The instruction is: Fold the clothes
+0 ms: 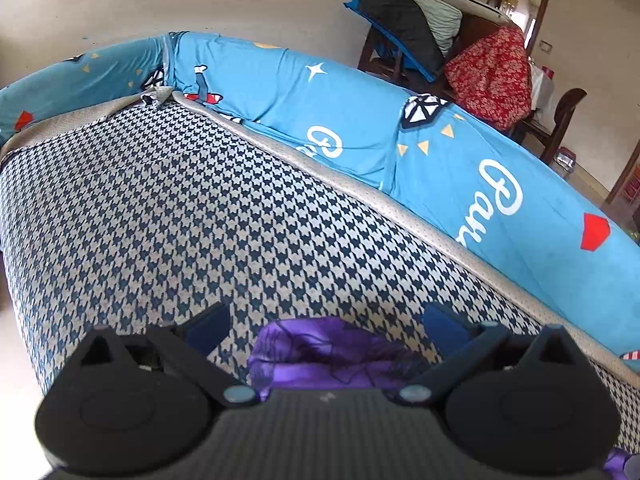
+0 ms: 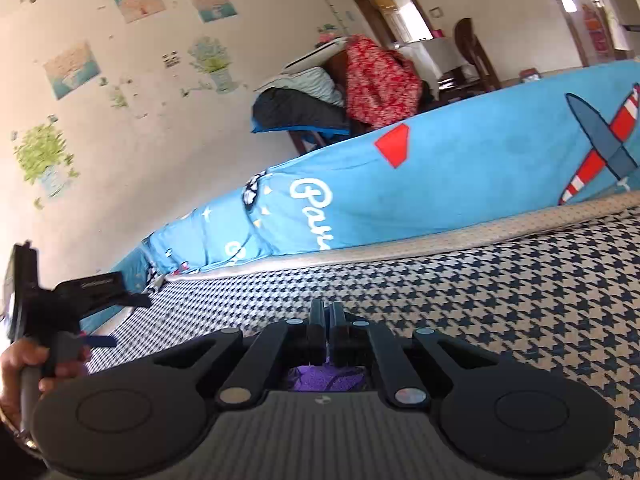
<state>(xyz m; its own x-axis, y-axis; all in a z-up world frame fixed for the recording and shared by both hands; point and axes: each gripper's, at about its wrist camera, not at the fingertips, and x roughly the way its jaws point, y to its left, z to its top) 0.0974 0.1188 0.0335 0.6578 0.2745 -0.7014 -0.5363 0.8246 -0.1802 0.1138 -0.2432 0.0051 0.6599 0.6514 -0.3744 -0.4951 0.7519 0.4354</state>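
Purple garment (image 1: 320, 356) is bunched on the houndstooth mattress (image 1: 200, 208); left gripper (image 1: 326, 324) is spread apart above it, right gripper (image 2: 327, 320) is clamped on it; "Pari" is partly read on the blue sheet (image 2: 460, 176) beside the mattress

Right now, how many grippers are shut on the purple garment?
1: the right gripper, jaws together on the purple garment. The left gripper hangs open above it.
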